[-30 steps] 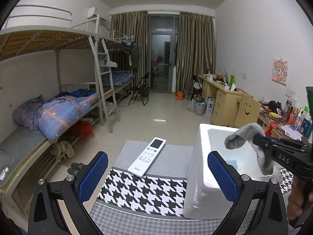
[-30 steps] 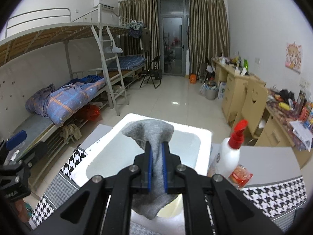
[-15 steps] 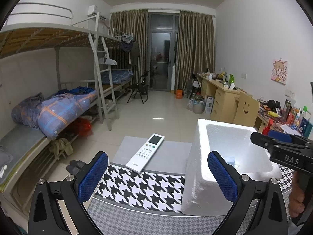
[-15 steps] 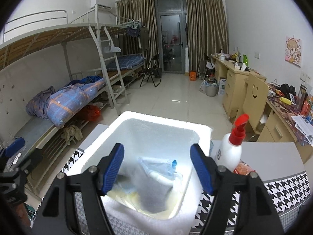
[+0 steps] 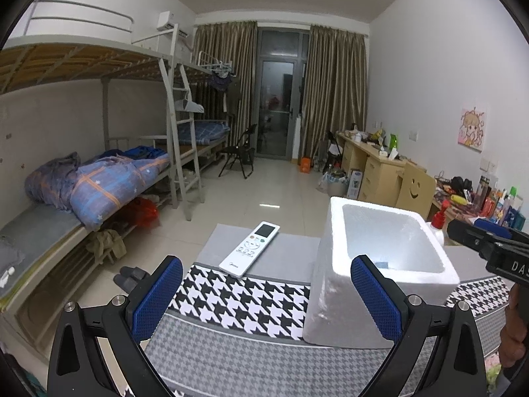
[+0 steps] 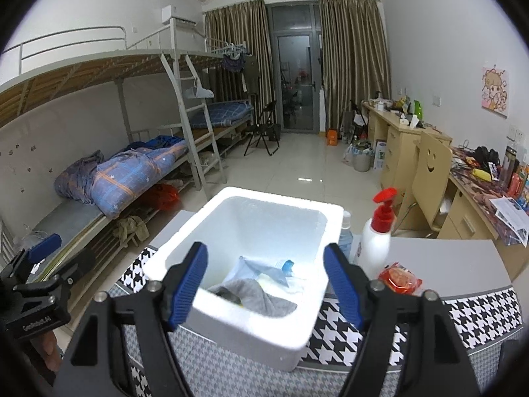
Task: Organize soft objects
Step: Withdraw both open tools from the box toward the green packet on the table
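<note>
A white foam box point(image 6: 299, 327) stands on the houndstooth-covered table point(image 6: 476, 314). Inside it lies a grey sock point(image 6: 256, 296) on a light blue packet point(image 6: 264, 269). My right gripper point(image 6: 266, 286) is open and empty, above the box's near rim. In the left wrist view the box point(image 5: 330, 301) is at the right, and my left gripper point(image 5: 266, 297) is open and empty over the table, left of the box. The right gripper point(image 5: 492, 248) shows there at the far right edge.
A white remote control point(image 5: 249, 248) lies on the grey cloth left of the box. A white pump bottle with a red top point(image 6: 377, 238) and a red packet point(image 6: 400, 278) stand right of the box. Bunk beds are at the left, desks at the right.
My right gripper opened and let go of the grey sock, which dropped into the foam box. The right gripper then drew back toward me. The left gripper barely moved.
</note>
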Demonstrator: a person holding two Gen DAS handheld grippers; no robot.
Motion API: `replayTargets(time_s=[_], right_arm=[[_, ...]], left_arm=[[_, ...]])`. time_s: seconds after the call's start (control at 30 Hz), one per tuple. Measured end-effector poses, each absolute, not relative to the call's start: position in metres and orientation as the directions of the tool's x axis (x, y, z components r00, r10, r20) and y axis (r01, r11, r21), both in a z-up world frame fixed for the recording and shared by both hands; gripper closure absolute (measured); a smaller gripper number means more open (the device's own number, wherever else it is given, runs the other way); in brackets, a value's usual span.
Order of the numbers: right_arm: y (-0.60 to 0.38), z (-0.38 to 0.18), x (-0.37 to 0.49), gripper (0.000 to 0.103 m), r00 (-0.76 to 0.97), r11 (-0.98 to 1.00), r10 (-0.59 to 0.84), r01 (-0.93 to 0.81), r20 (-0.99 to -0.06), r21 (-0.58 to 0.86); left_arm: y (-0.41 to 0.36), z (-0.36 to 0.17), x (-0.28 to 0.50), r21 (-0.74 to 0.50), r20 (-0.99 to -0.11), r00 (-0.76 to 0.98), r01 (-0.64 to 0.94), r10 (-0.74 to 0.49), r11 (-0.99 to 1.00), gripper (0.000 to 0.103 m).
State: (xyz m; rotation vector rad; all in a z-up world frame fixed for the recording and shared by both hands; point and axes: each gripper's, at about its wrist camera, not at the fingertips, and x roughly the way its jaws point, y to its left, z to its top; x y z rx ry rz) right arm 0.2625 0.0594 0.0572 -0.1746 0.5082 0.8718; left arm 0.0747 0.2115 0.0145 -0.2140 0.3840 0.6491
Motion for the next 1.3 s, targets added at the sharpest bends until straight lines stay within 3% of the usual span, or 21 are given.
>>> replayTargets(time_s=[0.17,0.43,1.3], right_arm=[[0.042,0.066,0.243,0.012,0.552,0.635,0.699,-0.772,-0.455,0.040],[0.012,0.066,0.211,0.009,0.558,0.621,0.723,-0.784,-0.408,0.029],[-0.072,0.038,0.177,0.009,0.647,0.694,0.689,-0.719,-0.327,0.036]], left_arm=[[0.191,0.018,0.057,-0.044,-0.385,0.732,-0.623,0.562,0.781,0.001],[0.166,0.009,0.039,-0.041,-0.384,0.739,-0.612,0.553,0.789,0.001],[0.089,-0.006,0.020,-0.085,-0.352,0.824,-0.500,0.443,0.862,0.001]])
